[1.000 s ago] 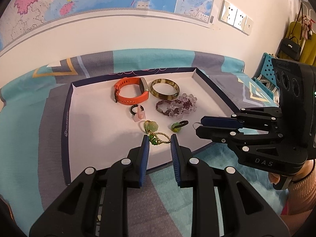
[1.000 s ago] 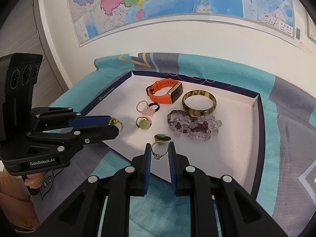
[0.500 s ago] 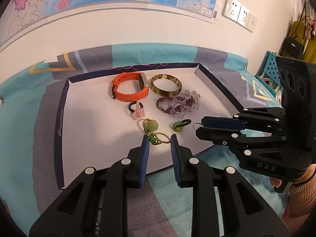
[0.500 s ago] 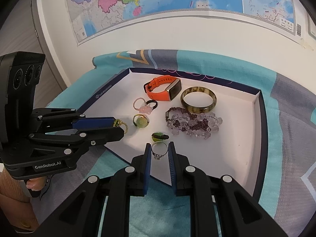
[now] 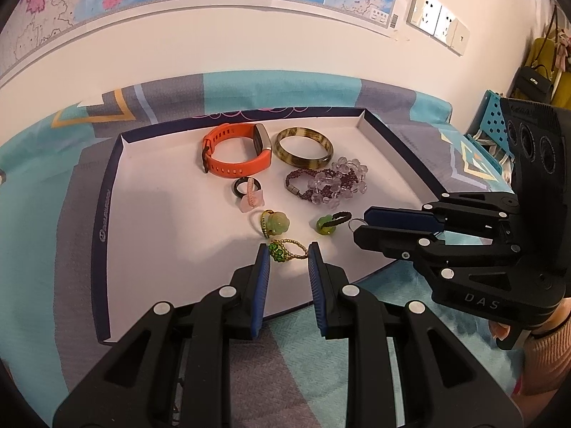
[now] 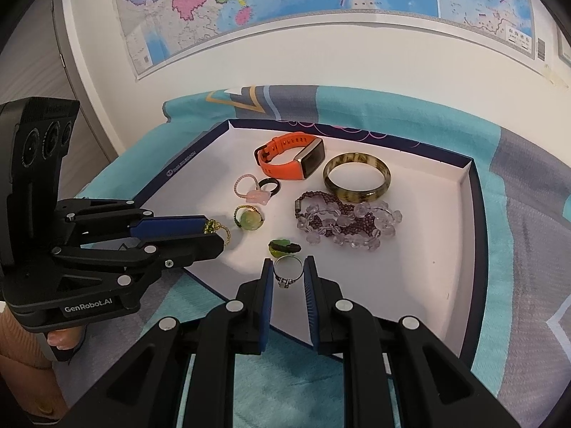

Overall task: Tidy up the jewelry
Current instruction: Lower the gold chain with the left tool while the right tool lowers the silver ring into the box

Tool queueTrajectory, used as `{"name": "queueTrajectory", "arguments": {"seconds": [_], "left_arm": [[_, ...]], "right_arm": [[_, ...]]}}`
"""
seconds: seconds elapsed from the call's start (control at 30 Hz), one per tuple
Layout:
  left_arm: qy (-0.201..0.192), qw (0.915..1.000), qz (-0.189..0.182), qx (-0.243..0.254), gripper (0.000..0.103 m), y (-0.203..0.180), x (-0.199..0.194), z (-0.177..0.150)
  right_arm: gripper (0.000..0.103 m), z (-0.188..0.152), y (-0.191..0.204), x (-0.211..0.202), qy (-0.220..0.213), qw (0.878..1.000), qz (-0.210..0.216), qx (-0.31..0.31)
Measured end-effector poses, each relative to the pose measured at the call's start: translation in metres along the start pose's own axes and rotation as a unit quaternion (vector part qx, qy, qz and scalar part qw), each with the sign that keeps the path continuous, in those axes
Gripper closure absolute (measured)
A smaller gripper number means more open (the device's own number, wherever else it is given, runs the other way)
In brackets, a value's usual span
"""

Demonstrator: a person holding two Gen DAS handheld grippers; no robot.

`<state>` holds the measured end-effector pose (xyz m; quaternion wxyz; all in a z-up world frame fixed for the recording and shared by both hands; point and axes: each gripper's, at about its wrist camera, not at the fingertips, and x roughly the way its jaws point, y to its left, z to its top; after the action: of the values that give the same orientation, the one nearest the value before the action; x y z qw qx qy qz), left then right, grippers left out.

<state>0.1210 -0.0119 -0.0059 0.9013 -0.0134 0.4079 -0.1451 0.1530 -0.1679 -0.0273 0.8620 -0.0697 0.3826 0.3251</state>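
A white tray (image 5: 150,235) with a dark blue rim holds jewelry. My left gripper (image 5: 288,254) is shut on a green beaded ring (image 5: 285,250), held above the tray's front; it also shows in the right wrist view (image 6: 214,229). My right gripper (image 6: 288,271) is shut on a silver ring (image 6: 287,271), held above the tray's front edge; the ring shows at its tips in the left wrist view (image 5: 354,224). In the tray lie an orange watch (image 5: 235,153), a brown bangle (image 5: 304,147), a purple bead bracelet (image 5: 328,184) and small rings (image 5: 274,222).
The tray sits on a teal and grey patterned cloth (image 5: 43,214). A wall with a map (image 6: 321,0) stands behind. A blue crate (image 5: 490,121) and hanging bags (image 5: 535,75) are at the far right.
Both grippers have shifted slightly nearer over the tray's front with their rings still held. The jewelry in the tray has not moved.
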Motion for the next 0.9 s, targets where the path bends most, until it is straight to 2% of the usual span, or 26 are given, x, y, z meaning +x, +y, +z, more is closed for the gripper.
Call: {"name": "queueTrajectory", "arguments": {"seconds": [0.9], "left_arm": [[0.002,0.9999,0.01,-0.001,0.08,-0.0007,0.0076,0.0]], "right_arm": [[0.087,0.0017,0.0006,0.0071,0.007,1.0,-0.019,-0.007]]}}
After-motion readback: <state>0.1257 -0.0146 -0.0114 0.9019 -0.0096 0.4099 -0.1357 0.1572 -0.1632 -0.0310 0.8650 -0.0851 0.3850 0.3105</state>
